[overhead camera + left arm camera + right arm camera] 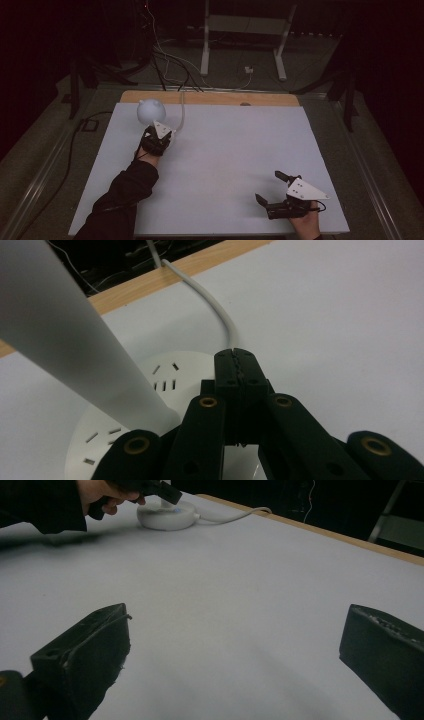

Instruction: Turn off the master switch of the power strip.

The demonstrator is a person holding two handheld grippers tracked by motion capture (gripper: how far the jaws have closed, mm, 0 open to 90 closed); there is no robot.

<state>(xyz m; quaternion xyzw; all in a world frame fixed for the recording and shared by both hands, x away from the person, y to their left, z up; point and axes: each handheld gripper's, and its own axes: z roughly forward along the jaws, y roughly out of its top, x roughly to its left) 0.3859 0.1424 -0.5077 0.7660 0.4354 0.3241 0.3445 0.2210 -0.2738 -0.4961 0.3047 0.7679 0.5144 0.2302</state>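
A white desk lamp stands at the table's far left, with a rounded head (150, 111), a round slotted base (170, 375) and a pale stem (65, 340) slanting up from it. My left gripper (235, 357) is shut with nothing between its jaws, and its tips sit at the base's edge; whether they touch the base I cannot tell. In the high view the left gripper (159, 131) sits just right of the lamp head. My right gripper (268, 187) rests open near the front right edge, its jaws wide apart over bare table (235, 645).
The lamp's white cable (215, 310) curves off the far wooden edge (215, 98). The table is covered by a white board (225, 150). Beyond it are floor cables and a white metal stand (240, 30). A dark-sleeved forearm (125, 190) lies along the left.
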